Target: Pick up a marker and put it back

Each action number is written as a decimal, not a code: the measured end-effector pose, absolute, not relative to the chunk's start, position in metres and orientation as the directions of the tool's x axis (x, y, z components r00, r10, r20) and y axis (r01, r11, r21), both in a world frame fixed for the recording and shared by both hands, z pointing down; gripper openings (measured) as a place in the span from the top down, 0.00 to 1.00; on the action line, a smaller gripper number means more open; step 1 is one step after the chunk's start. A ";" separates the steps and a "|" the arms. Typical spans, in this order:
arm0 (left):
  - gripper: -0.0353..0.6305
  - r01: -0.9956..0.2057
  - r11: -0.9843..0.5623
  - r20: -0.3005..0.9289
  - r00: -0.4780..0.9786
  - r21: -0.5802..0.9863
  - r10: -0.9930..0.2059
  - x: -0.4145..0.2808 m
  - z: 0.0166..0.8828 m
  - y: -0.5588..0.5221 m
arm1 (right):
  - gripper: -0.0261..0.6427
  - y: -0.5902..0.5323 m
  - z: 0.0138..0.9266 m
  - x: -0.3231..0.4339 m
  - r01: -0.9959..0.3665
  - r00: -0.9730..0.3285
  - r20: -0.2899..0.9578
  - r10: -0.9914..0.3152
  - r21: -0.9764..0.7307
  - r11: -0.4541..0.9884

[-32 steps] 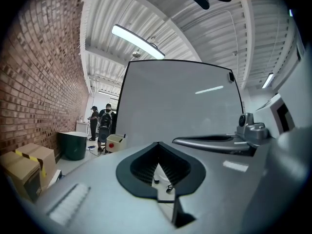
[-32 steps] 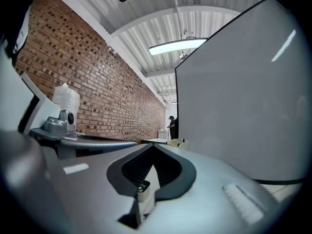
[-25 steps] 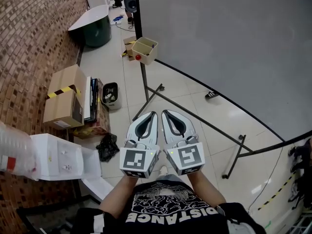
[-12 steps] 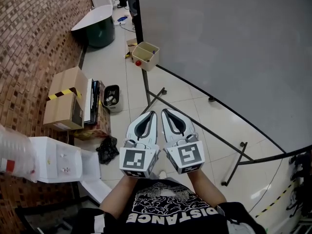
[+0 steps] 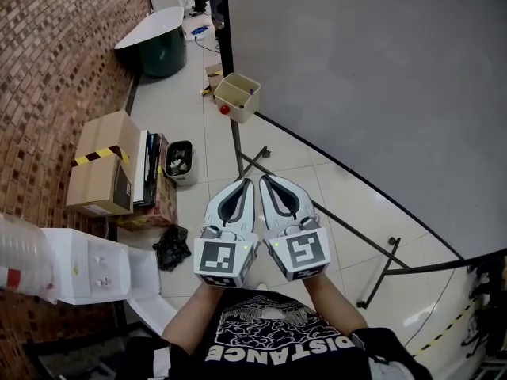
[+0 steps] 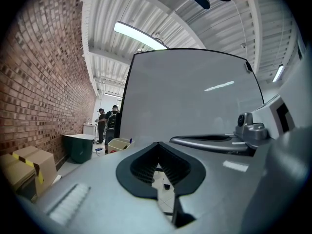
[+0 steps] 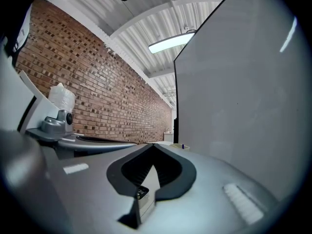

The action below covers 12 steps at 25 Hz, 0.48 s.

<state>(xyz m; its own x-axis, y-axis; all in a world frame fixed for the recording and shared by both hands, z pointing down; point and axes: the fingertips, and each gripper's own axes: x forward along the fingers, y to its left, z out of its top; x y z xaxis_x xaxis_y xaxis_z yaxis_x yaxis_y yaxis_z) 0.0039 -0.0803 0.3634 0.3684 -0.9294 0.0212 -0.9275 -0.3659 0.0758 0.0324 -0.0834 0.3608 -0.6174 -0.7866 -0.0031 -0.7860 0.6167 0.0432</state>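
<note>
head view is showing the person holding both grippers side by side, low in front of their black printed t-shirt (image 5: 277, 339). the white left gripper (image 5: 250, 184) is sitting with its jaws pressed together at the tips and nothing pinched between them, and the left gripper view is only showing floor tile through the black-lined gap behind the tips. the white right gripper (image 5: 264, 179) is looking the same, jaws closed tip to tip and gripping nothing. the blue marker (image 5: 250, 91) is poking up out of a tan open-topped box (image 5: 235, 100) that is hanging on the black leg of the big grey-white board (image 5: 380, 70), well apart from both grippers. a small red round thing (image 5: 225, 109) is sitting at the box's lower edge. along the brick wall (image 5: 55, 62) a cardboard box with yellow-and-black tape (image 5: 99, 169) is sitting near a small black bin (image 5: 180, 159).
</note>
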 end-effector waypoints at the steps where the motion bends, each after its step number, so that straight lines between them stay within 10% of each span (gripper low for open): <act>1: 0.94 -0.931 -0.357 0.022 0.360 0.080 -0.933 0.001 0.363 -0.087 | 0.96 -0.089 0.361 0.031 -0.785 -0.618 -0.004 -0.786 0.044 0.617; 12: 0.94 -0.925 -0.373 -0.005 0.373 0.079 -0.928 -0.024 0.358 -0.165 | 0.96 -0.165 0.359 0.003 -0.781 -0.623 0.002 -0.782 0.059 0.622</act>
